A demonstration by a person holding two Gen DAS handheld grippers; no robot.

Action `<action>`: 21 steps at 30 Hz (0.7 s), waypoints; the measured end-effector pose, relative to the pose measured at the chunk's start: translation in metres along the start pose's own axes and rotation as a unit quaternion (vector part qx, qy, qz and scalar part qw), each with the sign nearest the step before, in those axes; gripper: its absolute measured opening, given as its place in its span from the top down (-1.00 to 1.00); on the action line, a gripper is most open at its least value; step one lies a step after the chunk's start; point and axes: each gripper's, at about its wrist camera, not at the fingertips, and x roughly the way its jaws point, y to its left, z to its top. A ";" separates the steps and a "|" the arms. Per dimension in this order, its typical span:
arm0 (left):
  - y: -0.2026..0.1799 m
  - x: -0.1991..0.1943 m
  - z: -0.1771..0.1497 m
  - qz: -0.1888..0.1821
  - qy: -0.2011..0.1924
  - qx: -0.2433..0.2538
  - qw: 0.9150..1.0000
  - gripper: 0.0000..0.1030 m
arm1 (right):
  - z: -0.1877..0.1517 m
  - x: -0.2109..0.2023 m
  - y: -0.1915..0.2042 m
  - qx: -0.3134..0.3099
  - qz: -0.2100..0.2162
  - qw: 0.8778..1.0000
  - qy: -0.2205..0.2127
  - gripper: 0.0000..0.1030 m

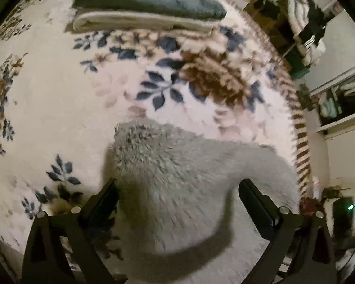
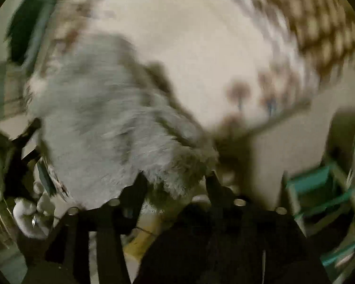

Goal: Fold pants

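The fluffy grey pants (image 1: 177, 177) lie on a floral cream blanket (image 1: 59, 123). In the left wrist view my left gripper (image 1: 178, 195) is open, its black fingers (image 1: 106, 196) standing wide on either side of the grey fabric, just above it. In the right wrist view, which is blurred by motion, the grey pants (image 2: 101, 123) hang lifted, and my right gripper (image 2: 175, 182) is shut on a fluffy edge of them. The other gripper and a white-gloved hand (image 2: 30, 213) show at lower left.
A folded teal towel (image 1: 149, 0) on a folded cream one (image 1: 139, 22) lies at the blanket's far side. Shelves with clothes (image 1: 305, 30) stand at right. A teal stool (image 2: 319, 196) stands on the floor at lower right.
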 end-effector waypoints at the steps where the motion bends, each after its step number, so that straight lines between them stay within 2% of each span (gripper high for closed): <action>1: 0.003 -0.010 0.000 -0.006 -0.007 -0.005 1.000 -0.99 | 0.001 -0.014 0.008 -0.017 0.002 1.000 -0.021 -0.38; 2: 0.005 -0.016 0.000 -0.007 -0.012 -0.008 1.000 -0.99 | 0.003 -0.031 0.016 -0.034 0.011 0.998 -0.050 -0.49; 3: 0.009 -0.024 0.000 -0.008 -0.020 -0.012 1.000 -0.99 | 0.009 -0.045 0.023 -0.044 0.023 0.995 -0.081 -0.69; 4: 0.011 -0.028 0.001 -0.008 -0.025 -0.015 1.000 -0.99 | 0.016 -0.051 0.027 -0.050 0.031 0.993 -0.099 -0.77; 5: 0.014 -0.030 0.002 -0.005 -0.028 -0.019 0.999 -0.99 | 0.029 -0.051 0.032 -0.056 0.040 0.991 -0.111 -0.77; 7: 0.020 -0.029 0.006 0.000 -0.030 -0.029 0.999 -0.99 | 0.056 -0.034 0.040 -0.063 0.045 0.992 -0.104 -0.77; 9: 0.027 -0.027 0.010 0.001 -0.030 -0.042 0.999 -0.99 | 0.081 -0.003 0.041 -0.053 0.071 0.994 -0.059 -0.73; 11: 0.030 -0.023 0.016 0.000 -0.032 -0.048 0.998 -0.99 | 0.097 0.021 0.047 -0.043 0.093 0.994 -0.040 0.11; 12: 0.031 -0.019 0.018 0.005 -0.031 -0.047 0.998 -0.99 | 0.097 0.023 0.052 -0.055 0.079 0.994 -0.041 0.54; 13: 0.032 -0.012 0.022 0.019 -0.028 -0.044 0.998 -0.99 | 0.100 0.025 0.061 -0.070 0.051 0.995 -0.058 0.54; 14: 0.035 -0.006 0.024 0.031 -0.025 -0.043 0.998 -0.99 | 0.099 0.019 0.069 -0.084 0.043 0.992 -0.079 0.55; 16: 0.042 0.011 0.029 0.049 -0.014 -0.045 0.998 -0.99 | 0.101 0.004 0.081 -0.092 0.037 0.988 -0.118 0.56; 18: 0.051 0.026 0.033 0.046 -0.005 -0.056 0.997 -0.99 | 0.108 -0.002 0.083 -0.073 0.030 0.987 -0.143 0.56; 21: 0.060 0.043 0.039 0.038 0.009 -0.074 0.997 -0.99 | 0.115 0.004 0.071 -0.058 0.008 0.988 -0.140 0.56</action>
